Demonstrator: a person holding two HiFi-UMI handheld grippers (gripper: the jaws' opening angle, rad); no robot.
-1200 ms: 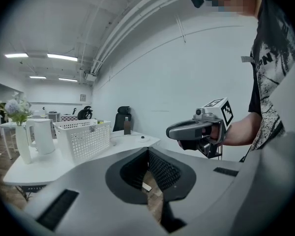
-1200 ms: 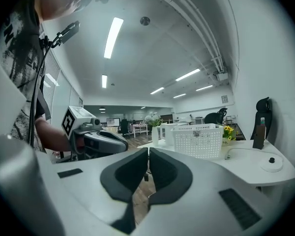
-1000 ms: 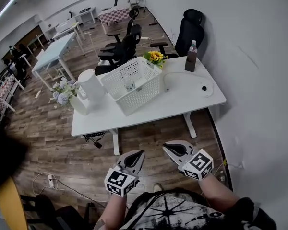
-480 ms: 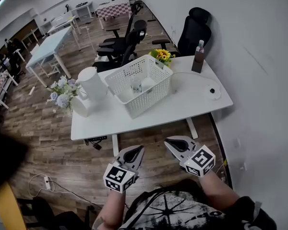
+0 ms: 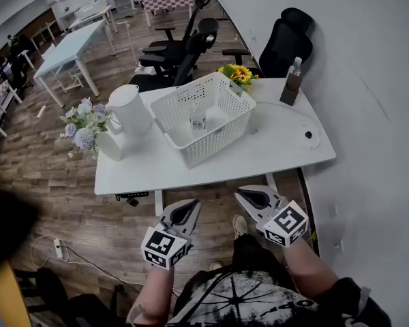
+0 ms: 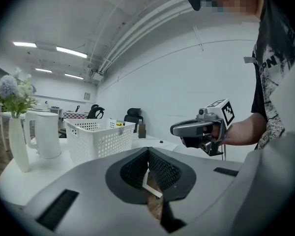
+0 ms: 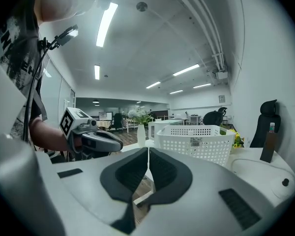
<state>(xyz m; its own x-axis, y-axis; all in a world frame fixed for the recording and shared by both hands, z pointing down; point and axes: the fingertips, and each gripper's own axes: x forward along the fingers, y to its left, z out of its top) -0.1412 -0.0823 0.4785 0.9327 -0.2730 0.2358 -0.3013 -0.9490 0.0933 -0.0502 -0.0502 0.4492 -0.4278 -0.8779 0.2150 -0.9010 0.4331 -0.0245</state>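
Fingers (image 6: pixel 135 168) of the left gripper (image 5: pixel 191 205) and right gripper (image 5: pixel 241 192) are pressed together, gripping nothing. Both hover side by side (above the floor) just short of the table (image 5: pixel 276 152), which holds a basket (image 5: pixel 213 142).

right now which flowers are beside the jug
The pale blue and white bunch in the white vase, at the table's left end, right beside the jug. The sunflowers are yellow and stand behind the basket.

So there's a white jug (image 5: pixel 131 109) and a vase of pale flowers (image 5: pixel 85 125) at the left end of the white desk (image 5: pixel 259 155), sunflowers (image 5: pixel 237 75) and a brown bottle (image 5: pixel 291 84) toward the back, black office chairs (image 5: pixel 286 38) behind, wood floor (image 5: pixel 48 182) all round.
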